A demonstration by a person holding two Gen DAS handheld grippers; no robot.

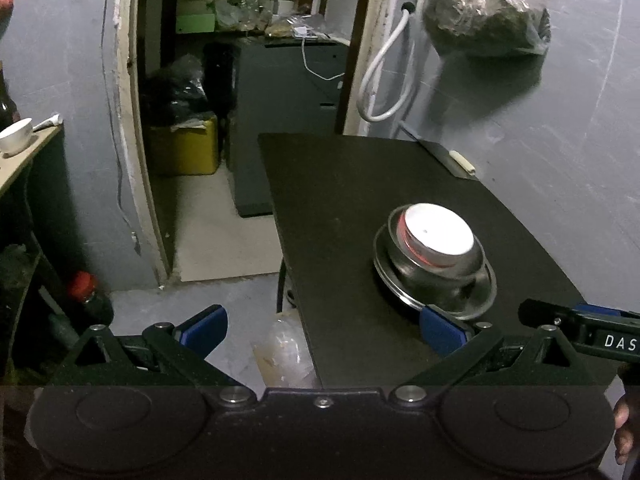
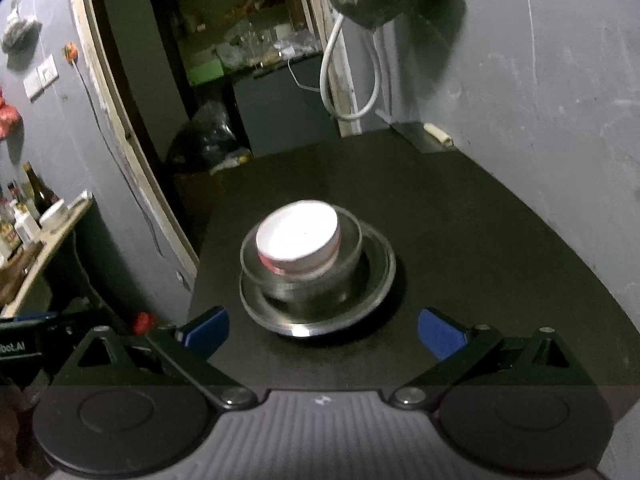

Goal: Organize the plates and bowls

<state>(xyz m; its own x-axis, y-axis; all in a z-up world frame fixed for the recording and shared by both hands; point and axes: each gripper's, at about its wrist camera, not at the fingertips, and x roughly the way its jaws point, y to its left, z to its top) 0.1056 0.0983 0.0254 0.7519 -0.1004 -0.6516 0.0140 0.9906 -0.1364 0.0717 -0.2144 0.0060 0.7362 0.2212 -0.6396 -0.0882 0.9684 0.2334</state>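
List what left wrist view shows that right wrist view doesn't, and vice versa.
Left wrist only: yellow box on the floor beyond the doorway, a clear plastic bottle by the table edge, and the right gripper's arm entering from the right.

Right wrist only: wall switches, bottles on the side shelf, and the left gripper's arm at the left edge.

Both: black table, stack of steel plate, steel bowl and white-topped bowl, white hose, hanging bag, white cup. Left gripper and right gripper are open, empty.

Steel plate lies flat, centre frame. Steel bowl sits upright on it. White-topped, red-sided bowl nests inside, tilted slightly.
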